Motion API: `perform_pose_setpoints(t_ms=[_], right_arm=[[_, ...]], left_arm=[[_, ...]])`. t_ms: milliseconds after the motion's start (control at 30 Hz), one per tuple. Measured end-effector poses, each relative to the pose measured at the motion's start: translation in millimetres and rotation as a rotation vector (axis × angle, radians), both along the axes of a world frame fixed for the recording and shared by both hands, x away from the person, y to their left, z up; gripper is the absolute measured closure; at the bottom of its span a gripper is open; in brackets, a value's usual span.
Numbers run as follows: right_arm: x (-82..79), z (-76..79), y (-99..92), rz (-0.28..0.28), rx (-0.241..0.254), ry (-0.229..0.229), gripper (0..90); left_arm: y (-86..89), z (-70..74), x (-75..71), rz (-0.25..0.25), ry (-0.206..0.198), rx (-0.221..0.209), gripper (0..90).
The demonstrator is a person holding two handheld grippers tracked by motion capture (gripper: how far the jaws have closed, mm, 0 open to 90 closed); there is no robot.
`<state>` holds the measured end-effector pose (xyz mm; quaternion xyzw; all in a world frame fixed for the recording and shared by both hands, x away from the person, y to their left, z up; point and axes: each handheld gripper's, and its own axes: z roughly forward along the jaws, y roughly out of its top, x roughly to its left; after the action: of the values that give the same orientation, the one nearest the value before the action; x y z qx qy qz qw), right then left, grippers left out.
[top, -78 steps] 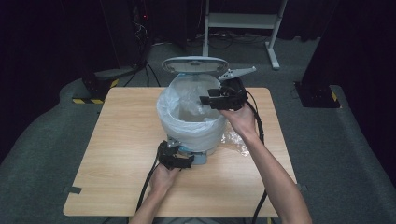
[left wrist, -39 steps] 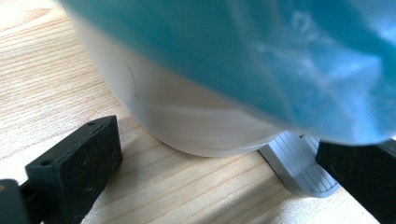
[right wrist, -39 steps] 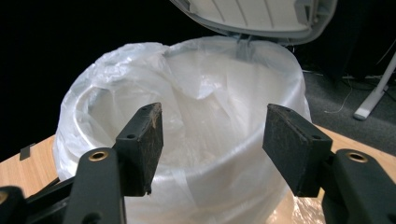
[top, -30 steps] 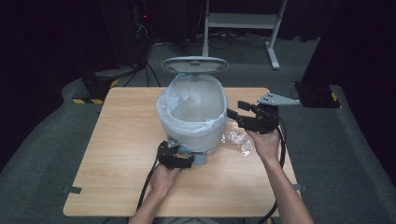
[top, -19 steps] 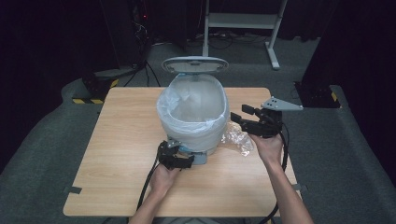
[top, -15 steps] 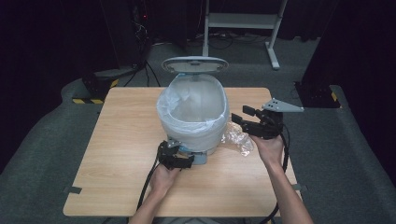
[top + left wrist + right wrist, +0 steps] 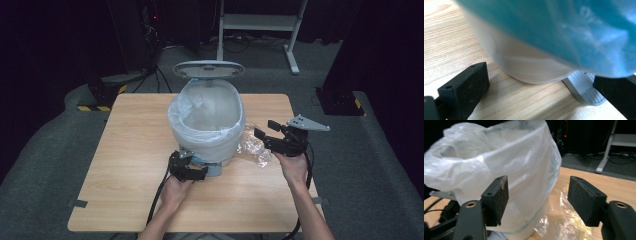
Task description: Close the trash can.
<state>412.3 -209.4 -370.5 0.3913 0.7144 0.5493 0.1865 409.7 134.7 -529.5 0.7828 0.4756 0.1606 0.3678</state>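
Observation:
A small white pedal bin (image 7: 206, 125) lined with a pale translucent bag (image 7: 499, 157) stands mid-table, its lid (image 7: 208, 69) raised behind it. My left gripper (image 7: 189, 169) sits low against the bin's front base (image 7: 524, 65). Its jaws are spread wide, and the grey pedal (image 7: 585, 86) lies beside one jaw. My right gripper (image 7: 266, 129) hovers to the right of the bin above a crumpled clear plastic wrap (image 7: 252, 147). Its jaws have just been opening. In the right gripper view, the right gripper (image 7: 537, 197) grips nothing, with the wrap (image 7: 564, 220) lying below.
The wooden table (image 7: 130, 150) has bare room left of the bin and along the front edge. Behind the table, a white desk frame (image 7: 260, 22) stands on dark floor. A cable (image 7: 157, 197) trails from the left gripper.
My right gripper left the bin's rim, swung out to the right and sank toward the crumpled wrap, with its jaws spreading wider. The left gripper stayed at the bin's base.

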Motion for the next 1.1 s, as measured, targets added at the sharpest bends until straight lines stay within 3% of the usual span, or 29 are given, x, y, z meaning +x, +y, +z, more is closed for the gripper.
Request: perform_pose_setpoints(t_ms=[300,533,833,1100], right_arm=[[-7.3,-10.5,-7.1,-0.019,-0.045,0.019,26.2],[-12.7,-20.7,-10.2,-0.077,-0.098,0.025,24.2],[-7.7,-46.9,-16.3,-0.114,-0.09,0.091,24.4],[-0.8,-66.3,-17.0,-0.138,-0.115,0.139,24.8]], left_arm=[[0.0,0.0,0.0,0.0,0.0,0.0,0.3],[0.0,0.1,0.0,0.0,0.0,0.0,0.2],[0.0,0.0,0.0,0.0,0.0,0.0,0.2],[0.1,0.1,0.0,-0.001,0.001,0.001,0.2]])
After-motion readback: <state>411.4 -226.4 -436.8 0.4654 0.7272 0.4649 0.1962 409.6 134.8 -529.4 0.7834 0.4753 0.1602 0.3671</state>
